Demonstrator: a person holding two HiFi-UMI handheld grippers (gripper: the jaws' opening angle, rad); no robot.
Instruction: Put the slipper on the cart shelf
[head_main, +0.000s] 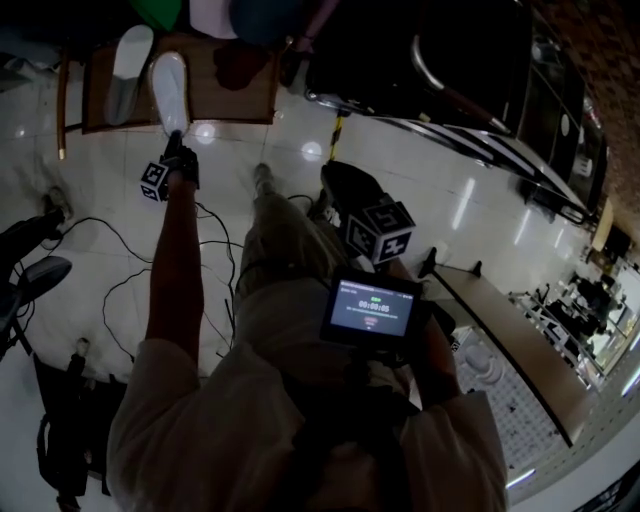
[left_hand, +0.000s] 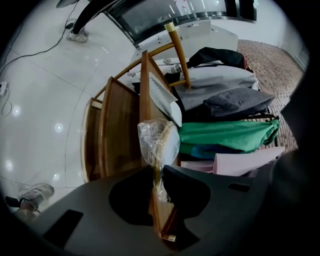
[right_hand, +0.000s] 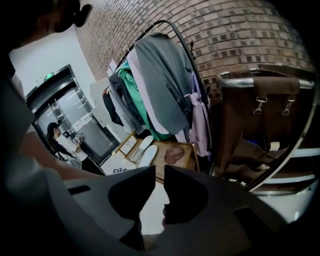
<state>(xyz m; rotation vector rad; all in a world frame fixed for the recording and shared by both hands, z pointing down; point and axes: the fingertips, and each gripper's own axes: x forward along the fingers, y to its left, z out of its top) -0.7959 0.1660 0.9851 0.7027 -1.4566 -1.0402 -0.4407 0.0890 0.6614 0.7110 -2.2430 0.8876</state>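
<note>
The left tongs (left_hand: 159, 169) are almost closed. They pinch one end of the slipper (left_hand: 163, 142). The slipper is white and has a clear plastic bag around it. The crinkly plastic and the thin edge of the slipper sit right in the small gap between the two black jaws, and the jaws press on both sides.

In the head view the person's left arm reaches far out to the slipper. The slipper lies on the wooden shelf (head_main: 235, 95), low down by the floor (head_main: 100, 280). Its near end is at the tongs. Its far end points away from the person. A second white slipper (head_main: 130, 62) lies just beside it on the same shelf. A brown soft thing (head_main: 240, 65) is on the shelf too, and I cannot tell what it is. Clothes (right_hand: 160, 85) hang above the shelf, some green, some grey and some pink.

The right tongs (right_hand: 159, 169) are held back, close to the person's body and well apart from the shelf. Their jaws are only a little bit apart. Nothing is between them, and only the white floor shows through the gap. They touch nothing.
</note>
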